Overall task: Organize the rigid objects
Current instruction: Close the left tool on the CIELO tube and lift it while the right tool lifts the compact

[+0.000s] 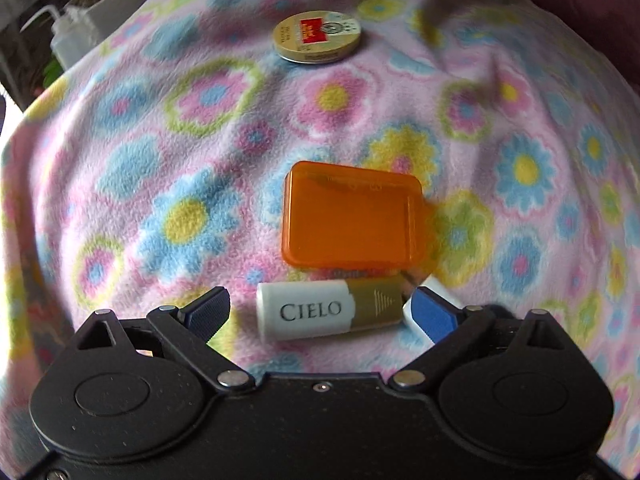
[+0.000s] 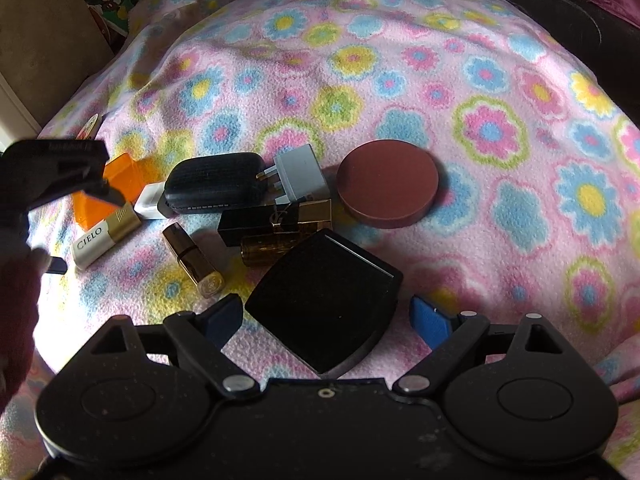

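The fingers [image 1: 210, 314] of the left gripper [image 1: 322, 312] stand wide apart, and nothing is squeezed between them. The white and gold CIELO tube [image 1: 330, 314] lies flat on the flowery blanket [image 1: 160, 128] in the gap between them. One end of the tube is very near the blue finger pad, but it is hard to tell if they touch. Just past the tube sits the orange box [image 1: 352, 220], right up against it. A small white block [image 1: 436, 286] peeks out beside the blue pad. Far off on the blanket lies a round tin [image 1: 318, 38].

The right gripper [image 2: 326, 320] is open too. The black square case [image 2: 324, 300] rests on the blanket between its fingers, but the pads do not press on it. Close by lie a gold lipstick [image 2: 192, 258], a black and gold tube [image 2: 276, 218], a dark pouch [image 2: 216, 188], a grey plug [image 2: 300, 176] and a brown round lid [image 2: 386, 182].

The tube looks like the next thing to sort. To do it well, the left gripper should come straight down with one pad on each long side of the tube. It should keep clear of the orange box so that does not get pushed. The tube is smooth and round, so it may roll on the soft blanket. A slow, gentle squeeze in the middle would hold it best.
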`<state>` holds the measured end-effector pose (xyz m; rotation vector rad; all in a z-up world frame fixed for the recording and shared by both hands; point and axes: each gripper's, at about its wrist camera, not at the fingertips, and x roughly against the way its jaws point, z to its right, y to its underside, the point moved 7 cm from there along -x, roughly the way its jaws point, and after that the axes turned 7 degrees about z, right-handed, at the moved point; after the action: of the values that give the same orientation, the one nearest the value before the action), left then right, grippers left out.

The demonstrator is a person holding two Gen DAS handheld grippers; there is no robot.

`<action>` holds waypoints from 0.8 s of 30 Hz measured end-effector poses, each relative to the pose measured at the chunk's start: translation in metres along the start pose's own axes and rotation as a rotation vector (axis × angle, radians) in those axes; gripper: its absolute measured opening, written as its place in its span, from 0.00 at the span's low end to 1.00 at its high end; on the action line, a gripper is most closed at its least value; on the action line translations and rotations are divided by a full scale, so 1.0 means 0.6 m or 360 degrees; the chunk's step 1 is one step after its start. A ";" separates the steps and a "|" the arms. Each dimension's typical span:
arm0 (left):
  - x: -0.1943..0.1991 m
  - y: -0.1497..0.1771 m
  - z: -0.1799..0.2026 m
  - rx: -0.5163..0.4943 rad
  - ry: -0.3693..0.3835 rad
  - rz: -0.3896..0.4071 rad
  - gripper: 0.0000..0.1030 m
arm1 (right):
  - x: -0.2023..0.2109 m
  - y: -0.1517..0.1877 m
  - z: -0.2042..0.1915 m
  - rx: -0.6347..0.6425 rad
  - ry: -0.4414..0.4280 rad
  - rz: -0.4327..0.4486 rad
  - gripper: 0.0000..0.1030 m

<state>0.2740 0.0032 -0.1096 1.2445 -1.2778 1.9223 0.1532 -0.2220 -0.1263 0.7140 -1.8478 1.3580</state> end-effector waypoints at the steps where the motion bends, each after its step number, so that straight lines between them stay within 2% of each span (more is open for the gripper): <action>1: -0.003 -0.002 0.004 0.0004 -0.0009 -0.0007 0.91 | 0.000 0.000 0.000 -0.0001 -0.0004 -0.0004 0.88; 5: -0.011 0.001 0.017 -0.0019 -0.0051 -0.0011 0.91 | -0.002 -0.001 0.000 -0.0004 -0.0013 -0.0009 0.89; 9: -0.029 0.006 0.007 0.0061 -0.0082 -0.0043 0.93 | -0.002 -0.002 0.002 -0.0024 -0.0019 -0.0015 0.89; 11: -0.029 0.002 0.003 0.0073 -0.0080 -0.0024 0.88 | -0.002 -0.002 0.003 -0.0022 -0.0015 -0.0011 0.89; 12: -0.026 0.000 0.001 0.0051 -0.0088 -0.0015 0.78 | -0.002 -0.002 0.003 -0.0019 -0.0011 -0.0009 0.89; 19: -0.015 0.006 -0.018 -0.0195 0.0001 -0.0050 0.77 | -0.006 -0.004 0.002 0.0015 0.0021 0.0006 0.89; 21: -0.006 0.014 -0.030 -0.0242 0.0043 -0.0063 0.77 | -0.007 -0.003 0.001 0.0031 0.0029 0.0015 0.85; 22: -0.002 0.020 -0.035 -0.0265 0.0061 -0.0071 0.77 | -0.009 -0.002 -0.001 0.0048 0.0025 0.0010 0.78; 24: 0.011 0.032 -0.048 -0.0298 0.0084 -0.0082 0.77 | -0.009 -0.001 -0.004 0.0077 0.0021 0.0012 0.78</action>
<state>0.2441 0.0209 -0.1161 1.1141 -1.3512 1.7438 0.1574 -0.2197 -0.1300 0.7219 -1.8144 1.4129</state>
